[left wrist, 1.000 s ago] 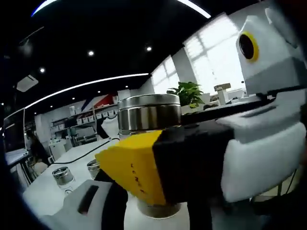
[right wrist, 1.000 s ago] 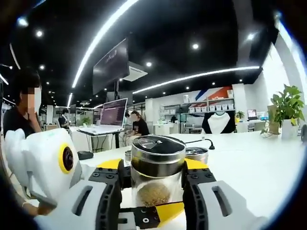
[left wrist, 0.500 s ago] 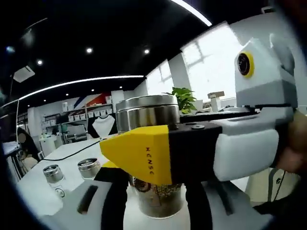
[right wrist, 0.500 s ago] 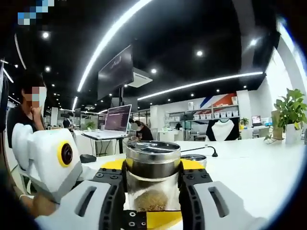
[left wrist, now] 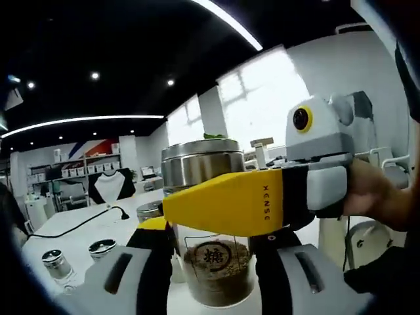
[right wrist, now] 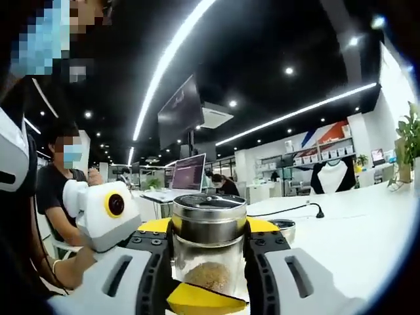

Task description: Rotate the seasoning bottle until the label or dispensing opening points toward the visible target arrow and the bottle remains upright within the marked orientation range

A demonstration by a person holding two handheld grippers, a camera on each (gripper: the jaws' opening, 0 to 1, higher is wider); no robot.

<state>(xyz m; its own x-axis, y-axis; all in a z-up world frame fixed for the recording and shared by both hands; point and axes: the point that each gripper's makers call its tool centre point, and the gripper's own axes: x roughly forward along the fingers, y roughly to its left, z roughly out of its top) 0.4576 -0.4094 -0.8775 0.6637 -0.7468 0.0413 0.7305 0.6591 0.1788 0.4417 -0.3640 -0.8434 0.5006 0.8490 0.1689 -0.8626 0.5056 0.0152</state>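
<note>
Two hand-held grippers close on one seasoning bottle (left wrist: 213, 216), which stands upright on the white table (right wrist: 354, 223); in both views it sits dead centre between that view's own jaws. It is a clear glass jar with a steel lid, about a third full of brown granules, and a round printed mark on the glass faces the left gripper view. The right hand-held gripper (right wrist: 209, 246) has its black pads pressed against the jar's sides, pinching it; in the left gripper view its yellow jaw crosses in front of the glass just under the lid, a hand (left wrist: 374, 193) behind it. The left hand-held gripper (left wrist: 213, 269) flanks the jar's base, but whether its pads actually touch the glass I cannot tell. My guess is that a double hold like this keeps the jar from tipping during the turn. No target arrow is visible. Small steel-lidded jars (left wrist: 56, 262) stand well apart on the table
</note>
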